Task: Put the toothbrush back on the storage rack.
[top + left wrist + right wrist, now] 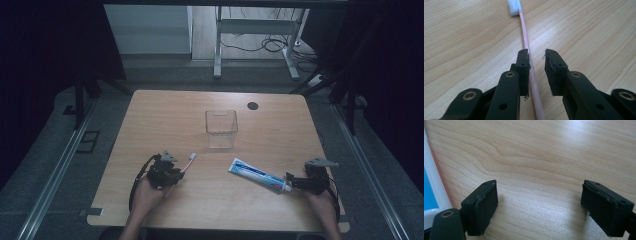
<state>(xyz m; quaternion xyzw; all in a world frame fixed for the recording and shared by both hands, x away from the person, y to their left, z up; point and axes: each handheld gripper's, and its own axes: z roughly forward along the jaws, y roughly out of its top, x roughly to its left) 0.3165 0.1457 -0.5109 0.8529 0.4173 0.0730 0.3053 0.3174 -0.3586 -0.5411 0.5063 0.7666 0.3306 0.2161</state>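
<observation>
A: Where is the toothbrush (pixel 184 166) to be found, taking the clear cup (pixel 220 129) as the landmark?

B: It is laid flat on the table (pixel 165 115), near the cup's front left corner, bristle end toward the cup. The toothpaste tube (pixel 259 175) is laid to the front right of the cup, well apart from the brush.

A: How is the left gripper (pixel 537 56) set?

B: Its jaws are parted a little, with the pink handle running between them. One pad (pixel 524 72) is touching or almost touching the handle; a gap is seen at the other, so nothing is clamped.

A: And the right gripper (pixel 539 202)?

B: It is spread wide over bare wood just beside the tube's cap end, and nothing is held.

A: How would the step be done well?

B: The handle is best centred between both pads before they are closed, and the grip taken low on the handle so the brush is lifted level toward the cup.

A: The hands?

B: In the high view both forearms are brought in from the near edge, front of the cup; the left gripper is held low and pointed along the handle.
</observation>
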